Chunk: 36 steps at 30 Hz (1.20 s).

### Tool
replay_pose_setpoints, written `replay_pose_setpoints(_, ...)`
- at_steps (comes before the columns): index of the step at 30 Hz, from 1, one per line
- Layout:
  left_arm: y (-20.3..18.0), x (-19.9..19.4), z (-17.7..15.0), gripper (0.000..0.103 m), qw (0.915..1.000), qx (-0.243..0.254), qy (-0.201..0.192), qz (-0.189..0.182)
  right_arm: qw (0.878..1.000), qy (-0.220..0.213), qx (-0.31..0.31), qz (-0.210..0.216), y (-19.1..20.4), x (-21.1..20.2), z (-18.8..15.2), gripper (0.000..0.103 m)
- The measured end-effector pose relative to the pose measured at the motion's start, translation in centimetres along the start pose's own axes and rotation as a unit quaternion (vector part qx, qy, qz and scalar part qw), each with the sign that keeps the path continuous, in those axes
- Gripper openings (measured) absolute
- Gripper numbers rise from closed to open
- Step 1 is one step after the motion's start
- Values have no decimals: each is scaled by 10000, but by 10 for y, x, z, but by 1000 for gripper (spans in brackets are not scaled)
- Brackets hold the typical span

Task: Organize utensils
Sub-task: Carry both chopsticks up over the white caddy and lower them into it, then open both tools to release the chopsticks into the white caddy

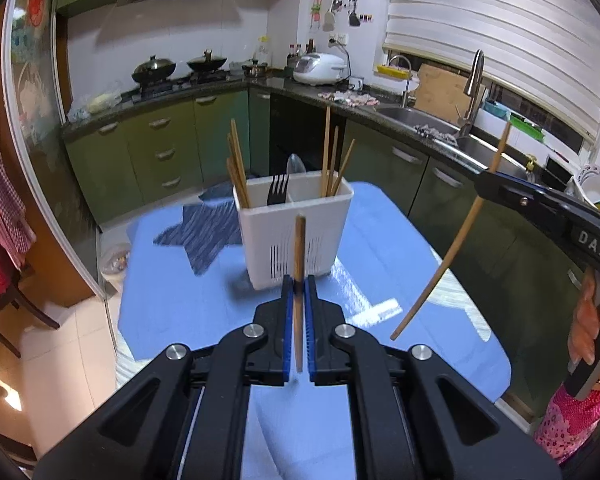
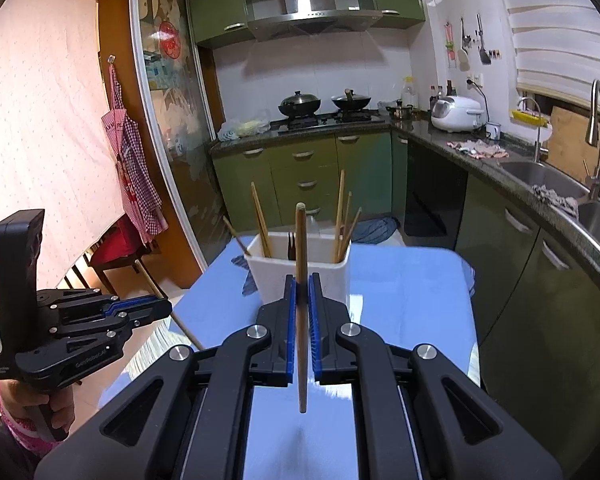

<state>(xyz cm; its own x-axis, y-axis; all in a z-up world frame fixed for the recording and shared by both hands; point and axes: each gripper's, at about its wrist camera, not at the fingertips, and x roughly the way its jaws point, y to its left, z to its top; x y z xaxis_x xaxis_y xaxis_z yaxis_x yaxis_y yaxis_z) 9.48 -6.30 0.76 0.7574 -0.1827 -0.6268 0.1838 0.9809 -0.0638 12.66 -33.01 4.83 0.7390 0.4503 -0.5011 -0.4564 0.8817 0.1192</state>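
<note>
Each pair of tongs, left tongs (image 1: pixel 299 284) and right tongs (image 2: pixel 302 280), clamps one upright chopstick (image 1: pixel 299 264) above the blue counter (image 1: pixel 172 304). The white utensil holder (image 1: pixel 296 236), near the counter's far edge, holds chopsticks and a black fork (image 1: pixel 278 190), beside a striped cloth (image 1: pixel 204 236).

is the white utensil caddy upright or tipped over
Upright: the white utensil caddy stands on the blue table, open top up, chopsticks and fork sticking out.

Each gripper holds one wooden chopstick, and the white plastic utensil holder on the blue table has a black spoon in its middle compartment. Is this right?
Not quite: it is a black fork, not a black spoon, as the left wrist view shows. The rest holds: the left gripper and right gripper each hold one wooden chopstick, and the white plastic utensil holder stands on the blue table.
</note>
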Motion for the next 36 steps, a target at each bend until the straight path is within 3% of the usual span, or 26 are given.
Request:
replay_pose_setpoints(7, -1, -15, 48, 6, 9995, 158, -238, -115, 9999, -103, -23, 24, -1, 8, 49, 7)
replay_pose_setpoints(15, 4, -36, 115, 6, 9967, 203, -785, 28, 9998, -161, -50, -45, -7, 24, 101, 7)
replay_pose_setpoints(22, 9, -19, 163, 6, 9942, 97, -1055, 167, 9999, -137, -15, -51, -23, 45, 122, 7)
replay_pose_setpoints(27, 15, 25, 175, 6, 9963, 26, -804, 307, 9999, -144, 22, -43, -35, 53, 126, 7)
replay_pose_setpoints(36, 28, 91, 144, 6, 9989, 5, -176, 425, 9990, -420, 121, 14, -43, 57, 152, 7)
